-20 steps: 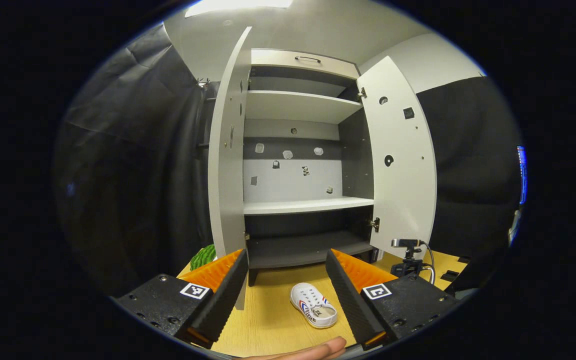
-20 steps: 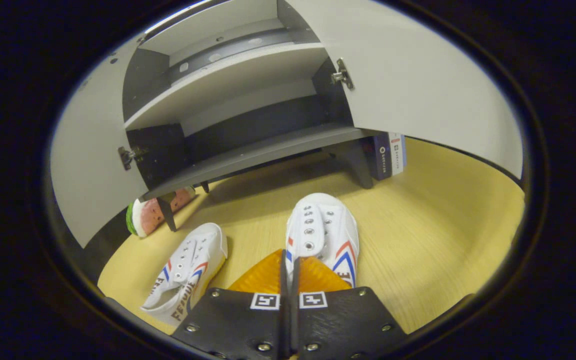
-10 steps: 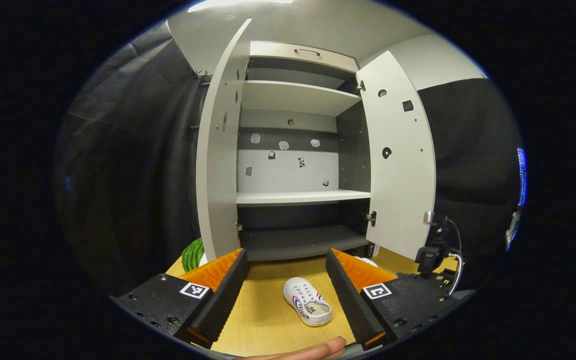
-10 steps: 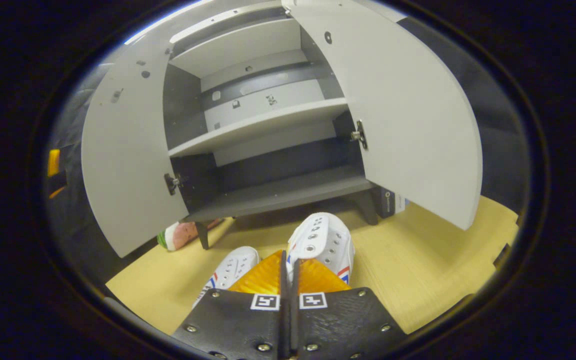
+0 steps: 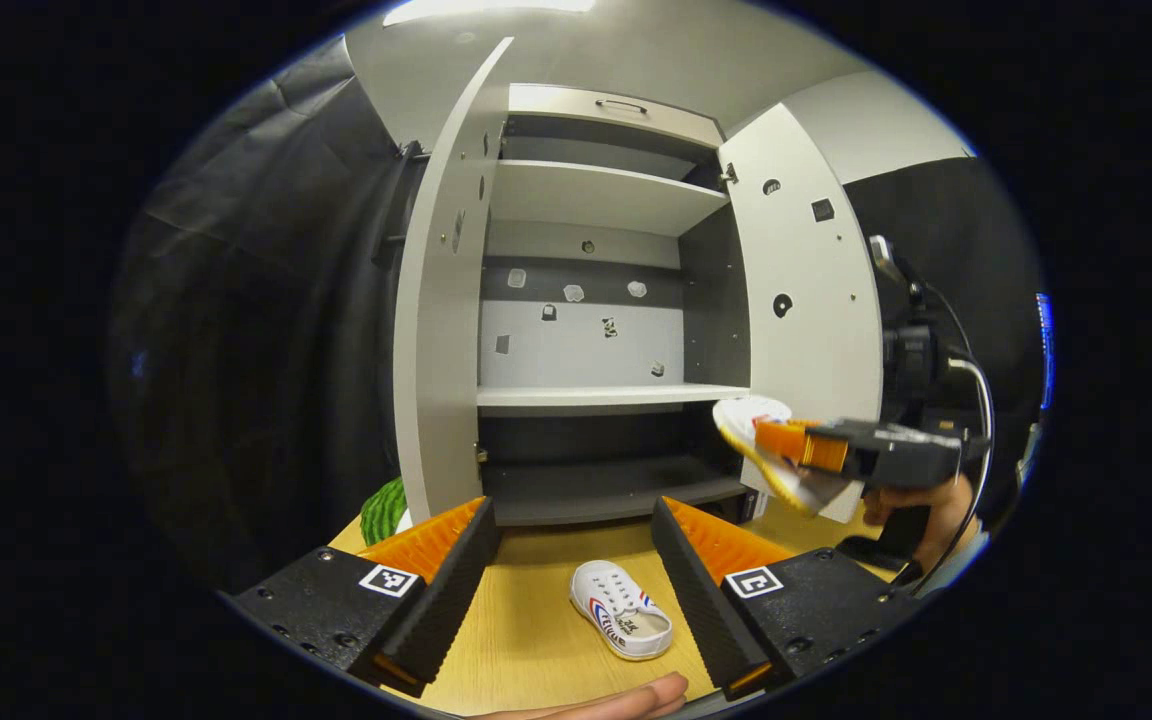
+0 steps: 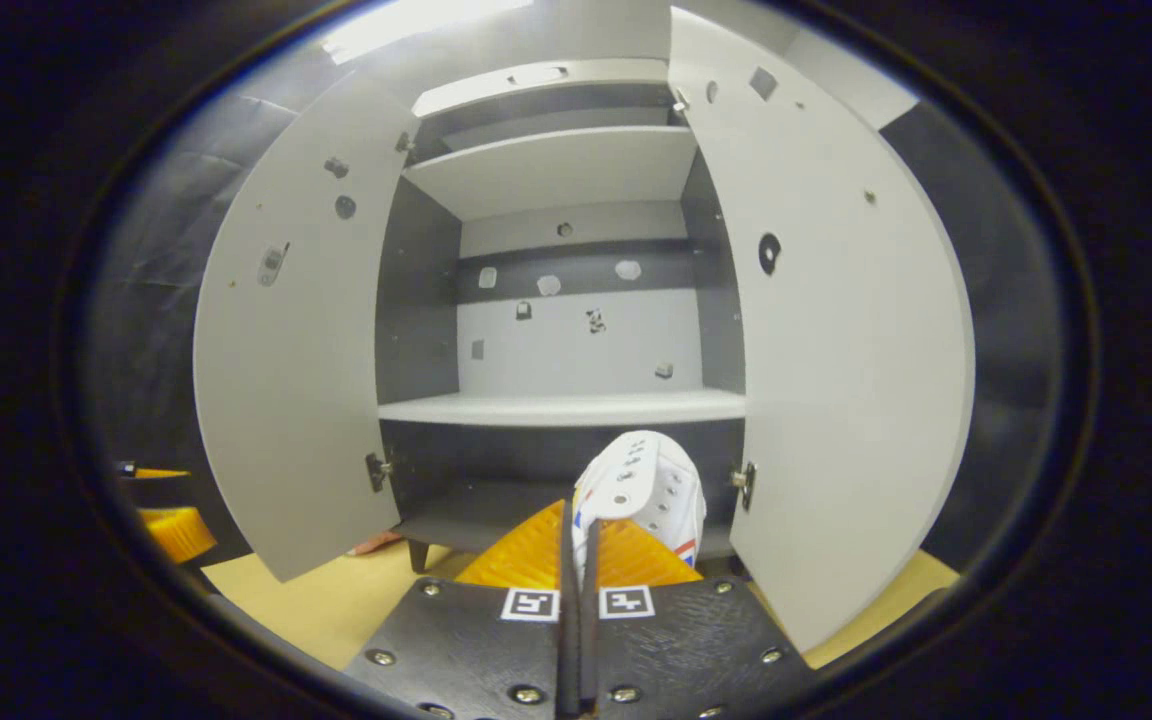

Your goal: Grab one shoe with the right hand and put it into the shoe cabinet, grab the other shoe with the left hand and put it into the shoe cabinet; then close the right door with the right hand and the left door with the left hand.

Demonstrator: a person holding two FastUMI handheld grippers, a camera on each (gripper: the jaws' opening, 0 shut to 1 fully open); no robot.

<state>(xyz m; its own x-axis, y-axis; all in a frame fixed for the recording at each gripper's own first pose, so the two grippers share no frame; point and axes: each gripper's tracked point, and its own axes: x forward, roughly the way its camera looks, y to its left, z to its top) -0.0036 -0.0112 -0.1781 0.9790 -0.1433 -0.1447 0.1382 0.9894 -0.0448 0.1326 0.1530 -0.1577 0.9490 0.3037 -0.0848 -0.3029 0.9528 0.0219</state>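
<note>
My right gripper point(image 6: 576, 528) is shut on the heel edge of a white shoe point(image 6: 642, 482) with red and blue stripes. It holds the shoe in the air, toe pointing at the open cabinet, just below the white middle shelf point(image 6: 561, 408). In the left gripper view, that gripper point(image 5: 774, 442) and its shoe point(image 5: 746, 412) hang by the right door point(image 5: 816, 330). The other white shoe point(image 5: 622, 622) lies on the wooden table between the fingers of my open left gripper point(image 5: 573, 560), a little ahead of them. Both cabinet doors stand wide open.
A green watermelon-like object point(image 5: 383, 508) sits by the foot of the left door point(image 5: 441, 320). The dark bottom shelf point(image 5: 601, 485) and the shelves above hold nothing. A hand point(image 5: 921, 505) holds the right gripper. A finger point(image 5: 626, 700) shows at the bottom edge.
My right gripper has lifted its shoe off the table and levelled out to face the cabinet's middle shelf. The left gripper has barely moved and stays open.
</note>
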